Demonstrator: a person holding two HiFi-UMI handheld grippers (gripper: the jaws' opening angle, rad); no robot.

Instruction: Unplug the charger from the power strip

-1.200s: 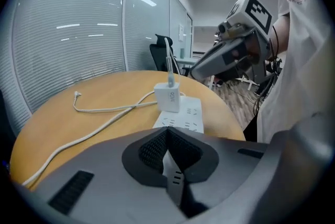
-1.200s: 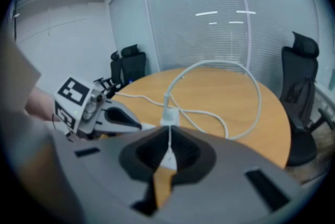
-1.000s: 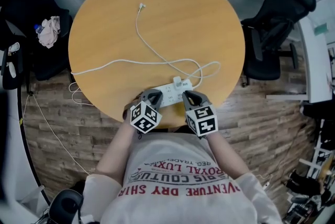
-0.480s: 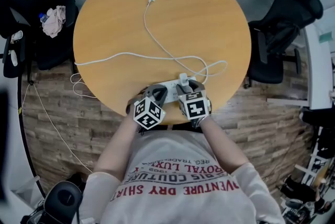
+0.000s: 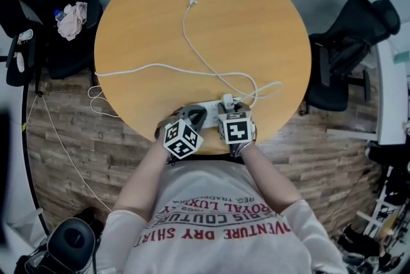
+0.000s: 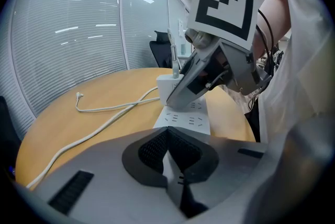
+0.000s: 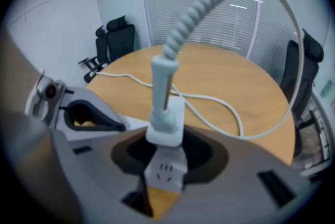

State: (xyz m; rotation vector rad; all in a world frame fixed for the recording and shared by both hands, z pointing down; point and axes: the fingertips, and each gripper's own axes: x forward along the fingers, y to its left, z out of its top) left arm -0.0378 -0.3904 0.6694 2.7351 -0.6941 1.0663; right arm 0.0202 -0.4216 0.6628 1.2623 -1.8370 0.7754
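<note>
On the table (image 5: 205, 16), at its near edge, lies the white strip (image 5: 210, 111) with the charger (image 7: 166, 122) plugged upright into it and its cable (image 7: 186, 21) arching away. The only readable writing is the upside-down shirt (image 5: 218, 228) print: "ROYAL" and "DRY SHIR". The right gripper (image 7: 166, 147) straddles the charger, jaws wide and closing, with dark gaps at both pads. The left gripper (image 6: 167, 136) is clamped on the strip's end. Only the gripper views show the strip's socket slots; only the head view shows the cable's free plug (image 5: 191, 2).
</note>
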